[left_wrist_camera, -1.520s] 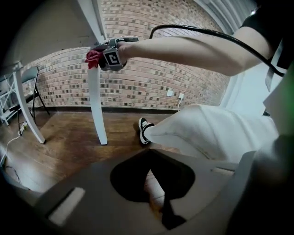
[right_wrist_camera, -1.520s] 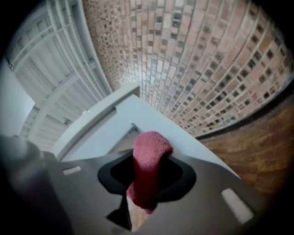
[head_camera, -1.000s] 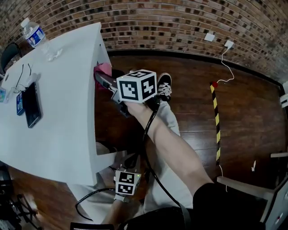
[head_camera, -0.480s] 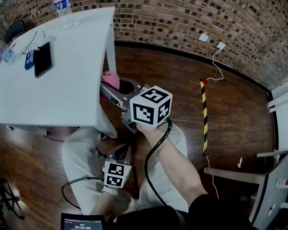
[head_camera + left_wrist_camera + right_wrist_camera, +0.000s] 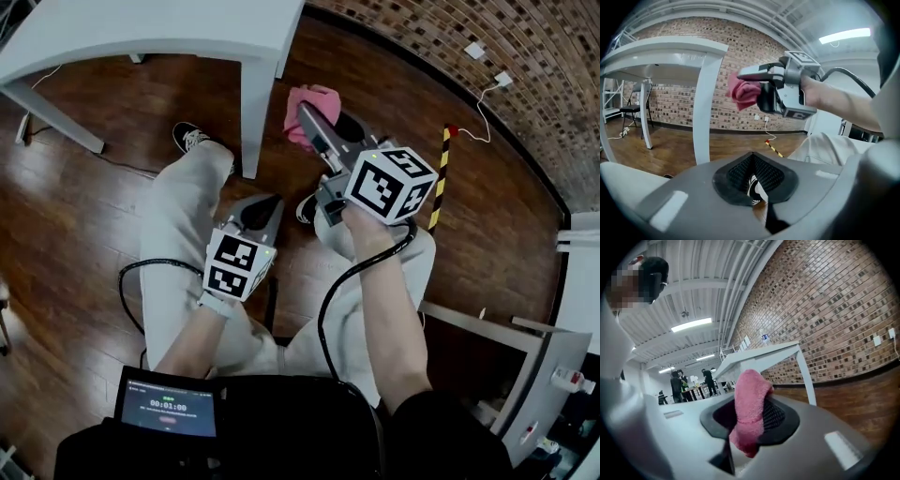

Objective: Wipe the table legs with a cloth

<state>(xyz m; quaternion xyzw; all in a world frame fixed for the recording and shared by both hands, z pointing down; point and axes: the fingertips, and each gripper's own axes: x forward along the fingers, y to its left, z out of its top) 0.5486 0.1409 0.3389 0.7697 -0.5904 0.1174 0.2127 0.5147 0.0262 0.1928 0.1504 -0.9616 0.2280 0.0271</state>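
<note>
R gripper (image 5: 311, 122) was held out fwd, forearm (image 5: 380, 300) extended, jaws clamped on pink cloth (image 5: 322, 97). L gripper (image 5: 262, 210) sat lower, nearer the body, jaws together, nothing btwn them.

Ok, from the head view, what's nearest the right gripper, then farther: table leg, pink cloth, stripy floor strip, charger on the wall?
1. Pink cloth, pinched in the right gripper's fingers.
2. White table leg, just to its left.
3. Striped floor strip, off to the right.
4. White charger, far right on the bricks.
</note>
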